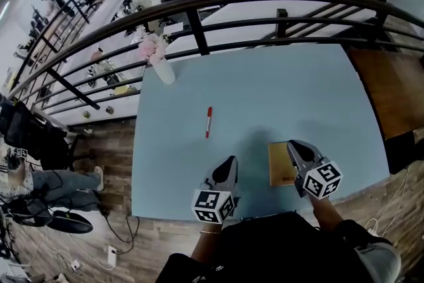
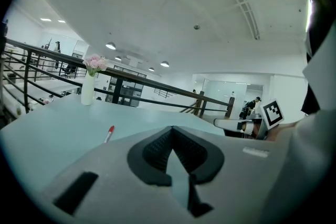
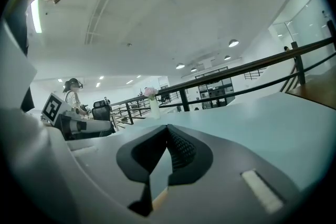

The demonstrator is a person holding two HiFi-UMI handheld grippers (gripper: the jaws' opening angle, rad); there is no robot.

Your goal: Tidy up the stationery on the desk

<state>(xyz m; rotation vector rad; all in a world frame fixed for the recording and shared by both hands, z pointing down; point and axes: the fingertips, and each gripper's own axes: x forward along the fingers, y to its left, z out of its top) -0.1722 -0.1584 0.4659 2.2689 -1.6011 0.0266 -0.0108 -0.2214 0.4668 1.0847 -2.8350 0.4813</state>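
Fingers (image 2: 157,150) of the left gripper (image 1: 230,161) are clenched together on nothing, and so are the fingers (image 3: 181,150) of the right gripper (image 1: 293,144). Both grippers hover over the near edge of the desk (image 1: 278,89), pointing toward its far edge (almost level). The right one overlaps a tan notebook (image 1: 279,166) there. A red-capped pen (image 1: 209,122) lies mid-desk, well apart from both. At the far left corner a white vase (image 1: 162,69) holds pink flowers (image 1: 150,46).

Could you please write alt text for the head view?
The left gripper and right gripper, both shut and empty, hover above a pale blue desk. A red pen lies mid-desk, a tan notebook by the right gripper, a flower vase far-left.
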